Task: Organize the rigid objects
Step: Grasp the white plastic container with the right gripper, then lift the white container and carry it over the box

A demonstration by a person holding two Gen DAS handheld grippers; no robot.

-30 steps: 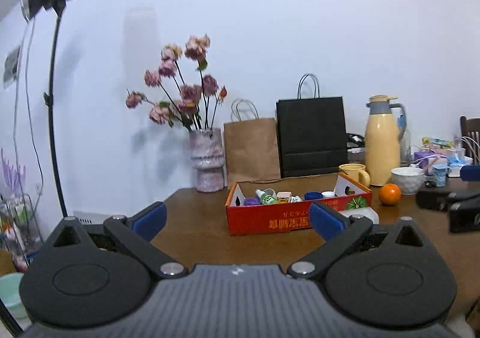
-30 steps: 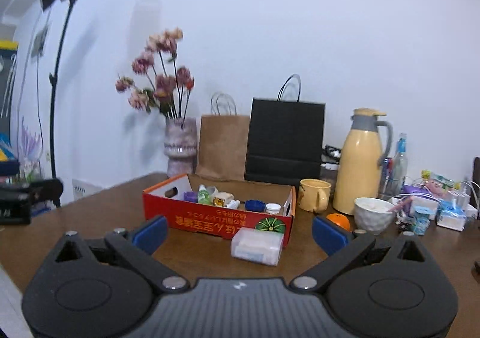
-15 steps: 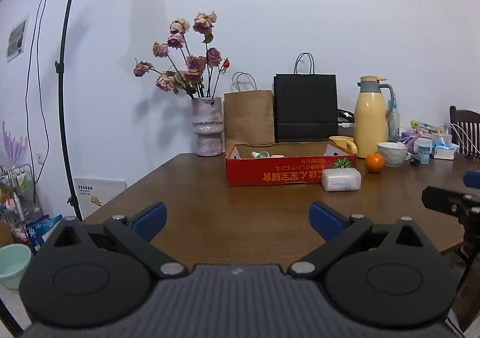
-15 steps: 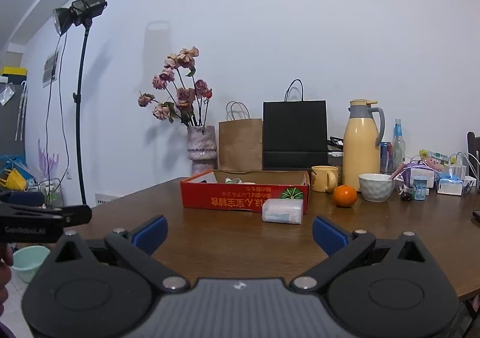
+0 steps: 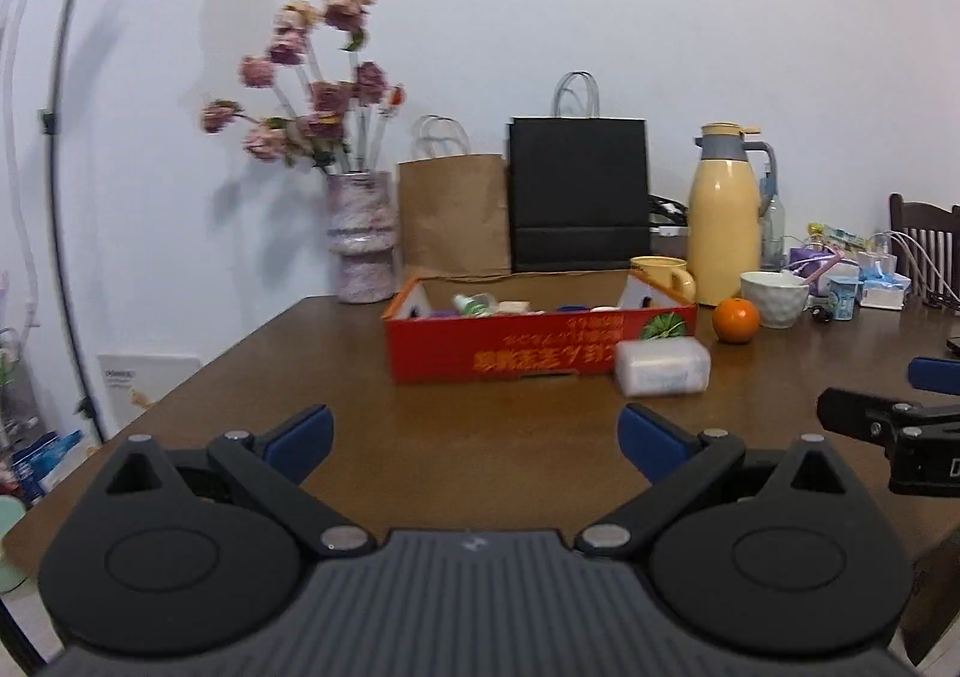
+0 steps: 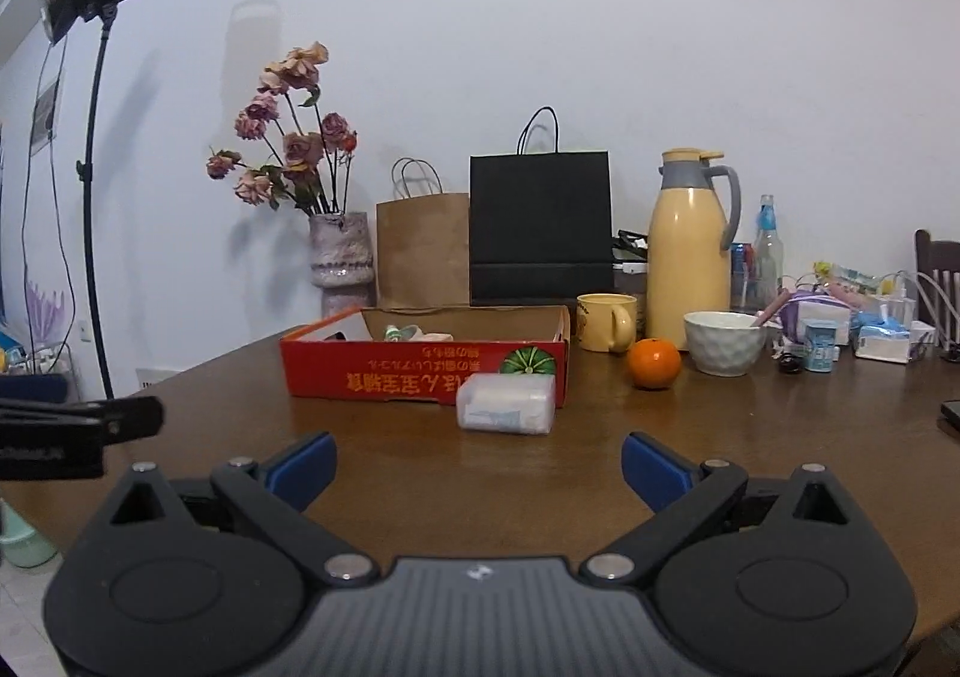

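Observation:
A red cardboard box (image 5: 540, 347) (image 6: 420, 371) with several small items inside stands mid-table. A clear plastic case (image 5: 660, 374) (image 6: 505, 411) lies against its front right corner. An orange (image 5: 735, 320) (image 6: 654, 363) sits to the right of the box. My left gripper (image 5: 474, 440) is open and empty, above the near table, well short of the box. My right gripper (image 6: 477, 470) is open and empty, in front of the plastic case, apart from it.
Behind the box stand a flower vase (image 6: 342, 263), a brown paper bag (image 6: 423, 251), a black bag (image 6: 540, 227), a yellow mug (image 6: 606, 321), a yellow thermos (image 6: 690, 263) and a white bowl (image 6: 723, 342). Small clutter (image 6: 840, 329) fills the right side. A light stand (image 6: 90, 167) is left of the table.
Both grippers dropped back and low from near the box, then moved forward again toward it; the box and case look larger than half a second ago. Both stayed open.

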